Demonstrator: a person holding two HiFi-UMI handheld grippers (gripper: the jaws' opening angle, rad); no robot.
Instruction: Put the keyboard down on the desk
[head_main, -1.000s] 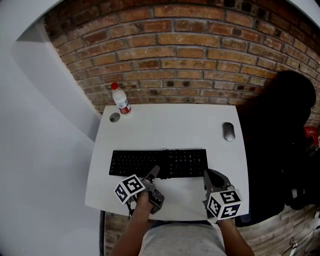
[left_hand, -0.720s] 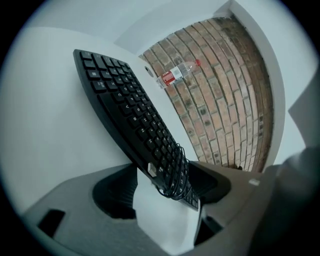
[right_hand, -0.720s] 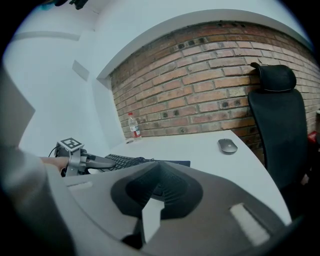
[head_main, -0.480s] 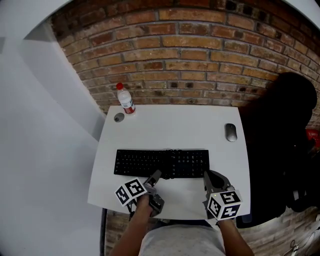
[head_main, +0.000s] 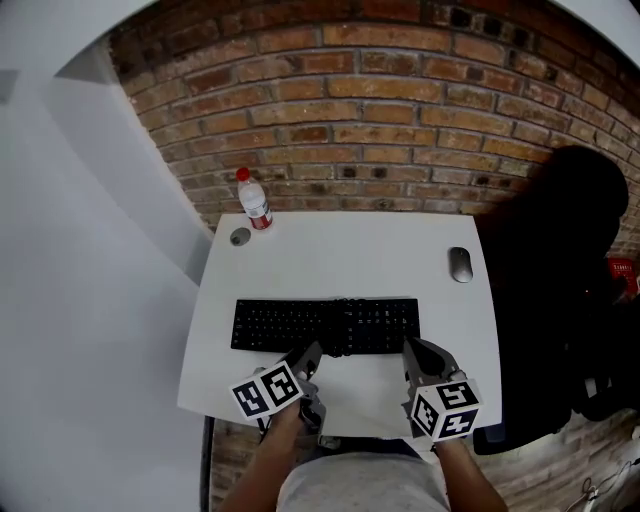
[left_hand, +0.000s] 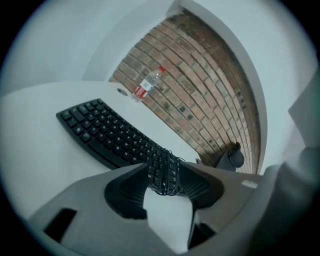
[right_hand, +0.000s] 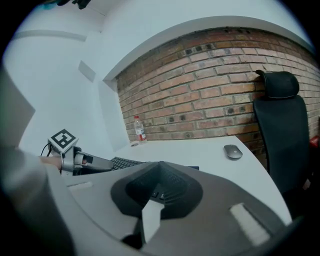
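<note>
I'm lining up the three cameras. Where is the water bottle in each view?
Head view: water bottle upper left, at the desk's far left corner.
Left gripper view: top centre, beyond the keyboard.
Right gripper view: left of centre, by the brick wall.
Shared landmark: the mouse.

- Clear plastic water bottle (head_main: 254, 199), red cap and red label: upright at the far left, close to the brick wall (head_main: 380, 120).
- Small round grey disc (head_main: 240, 237): just beside the bottle, nearer side; kind unclear.
- Grey computer mouse (head_main: 460, 264): far right.
- Black office chair (head_main: 570, 300): right, against the bricks.
- White wall (head_main: 90, 250): left.
</note>
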